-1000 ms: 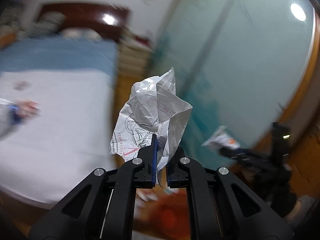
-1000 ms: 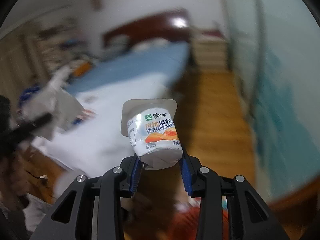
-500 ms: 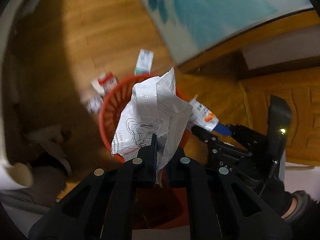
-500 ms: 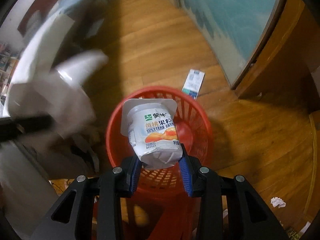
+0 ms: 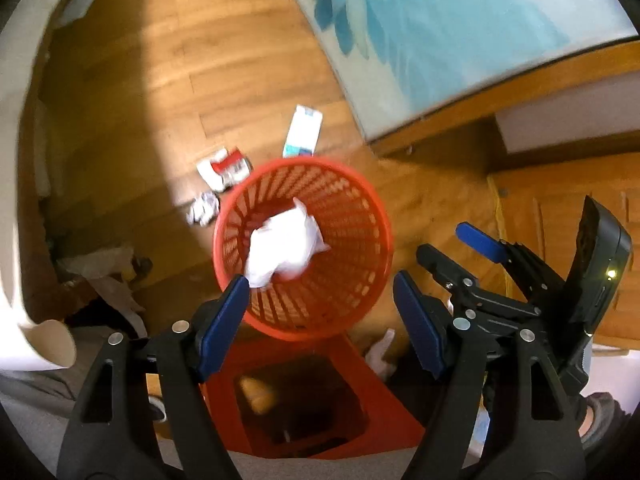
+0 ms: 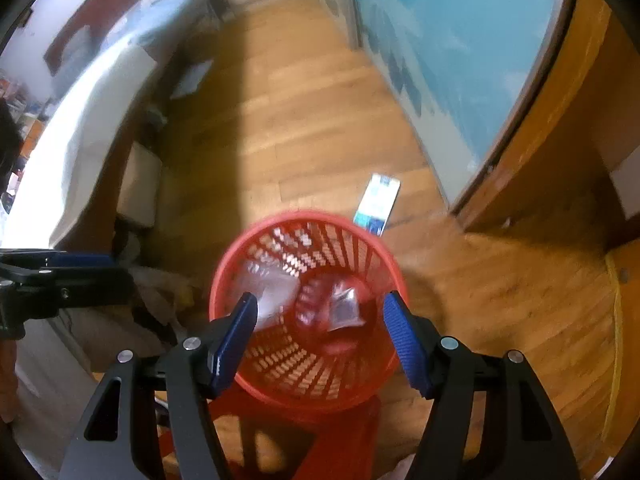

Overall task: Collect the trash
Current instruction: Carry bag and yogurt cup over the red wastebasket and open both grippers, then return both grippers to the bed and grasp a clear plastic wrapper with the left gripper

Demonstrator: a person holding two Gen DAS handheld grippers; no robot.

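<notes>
Above the red basket both tools hang with jaws spread wide and nothing between them: the left gripper and the right gripper. Crumpled paper lies inside the basket rim. Beyond its far rim, a flat carton and wrappers lie on bare wooden floor.

Left gripper, right gripper: black angular frames, silver screws, ribbed blue fingers.
</notes>
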